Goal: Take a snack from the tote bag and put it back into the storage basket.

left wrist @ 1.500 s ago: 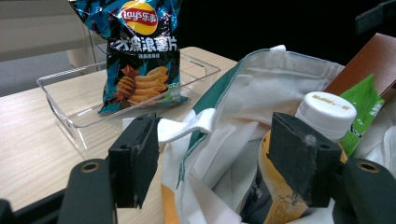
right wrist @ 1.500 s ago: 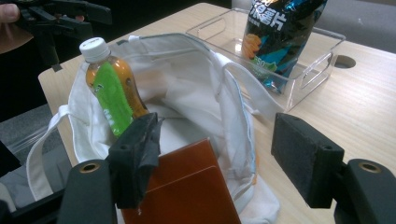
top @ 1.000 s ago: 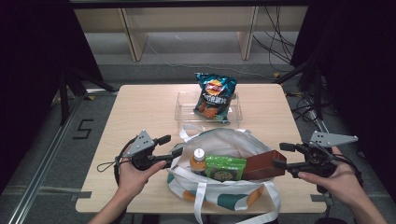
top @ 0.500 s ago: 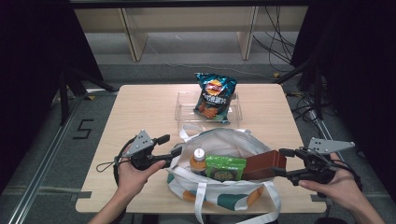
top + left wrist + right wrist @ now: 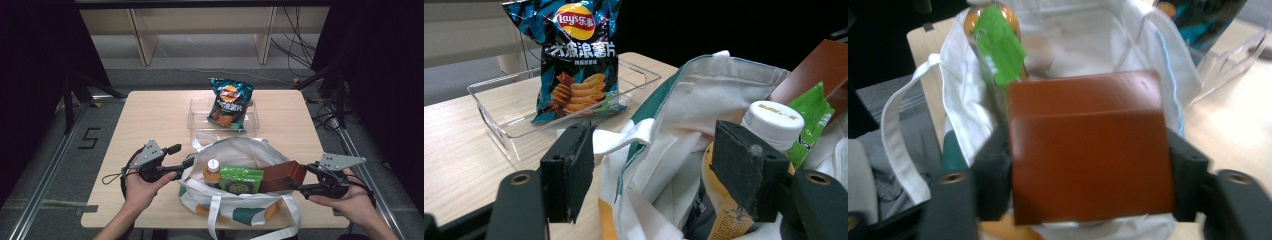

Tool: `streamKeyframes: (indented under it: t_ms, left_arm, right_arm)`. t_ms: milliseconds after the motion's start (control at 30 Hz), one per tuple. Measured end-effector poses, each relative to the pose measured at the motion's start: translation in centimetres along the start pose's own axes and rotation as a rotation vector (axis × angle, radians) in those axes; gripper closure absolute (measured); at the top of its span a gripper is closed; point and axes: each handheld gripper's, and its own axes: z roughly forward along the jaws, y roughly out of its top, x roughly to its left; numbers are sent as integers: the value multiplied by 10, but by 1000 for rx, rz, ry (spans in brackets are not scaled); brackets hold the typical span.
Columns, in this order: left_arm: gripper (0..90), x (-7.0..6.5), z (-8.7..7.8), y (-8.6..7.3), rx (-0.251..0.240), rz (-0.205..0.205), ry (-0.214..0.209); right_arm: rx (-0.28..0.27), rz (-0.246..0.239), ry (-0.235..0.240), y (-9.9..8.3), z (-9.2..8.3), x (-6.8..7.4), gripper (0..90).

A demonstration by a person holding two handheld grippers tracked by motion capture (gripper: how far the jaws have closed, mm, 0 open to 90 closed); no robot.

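Unpacking of the white tote bag (image 5: 235, 200) looks about a quarter done, judging by the chip bag (image 5: 230, 102) already standing in the clear tray (image 5: 197, 117) at the far side of the table (image 5: 150, 115); the orange-drink bottle (image 5: 212, 172), the green packet (image 5: 242, 180) and the brown box (image 5: 280, 176) are in the bag. The right gripper (image 5: 1088, 172) has just been closing its jaws on the brown box at the bag's right edge, the box between them; whether the pads press yet is hard to tell in the blurred right gripper view. The left gripper (image 5: 664, 170) has open jaws astride the bag's left rim, pinching nothing.
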Motion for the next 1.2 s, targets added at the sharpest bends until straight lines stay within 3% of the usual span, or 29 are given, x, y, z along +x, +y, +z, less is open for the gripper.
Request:
streamKeyframes:
  t_ms: [67,267,500,533,667,833,967,1067,1200]
  left_arm:
    - [329,0,1,0,3,0,-2]
    - [329,0,0,0,0,1,0]
    - [328,1,-1,0,-1,3,0]
    - [328,1,-1,0,-1,4,0]
    - [328,1,0,0,-3,-1,-1]
    - [328,1,-1,0,-1,4,-1]
    - [328,1,-1,0,-1,4,0]
    - [328,2,-1,0,0,6,-1]
    - [328,1,-1,0,-1,5,-1]
  right_arm:
    - [24,8,1,3,0,2,389]
    - [8,-19,-4,21,1,3,389]
    - [8,11,1,44,9,2,388]
    - [28,6,2,46,10,1,388]
    - [9,-3,-4,52,17,-2,388]
    - [38,47,-8,55,26,-3,389]
    - [101,85,-10,65,21,-4,394]
    - [96,85,-11,69,16,-6,395]
    - [131,83,-6,71,15,-6,395]
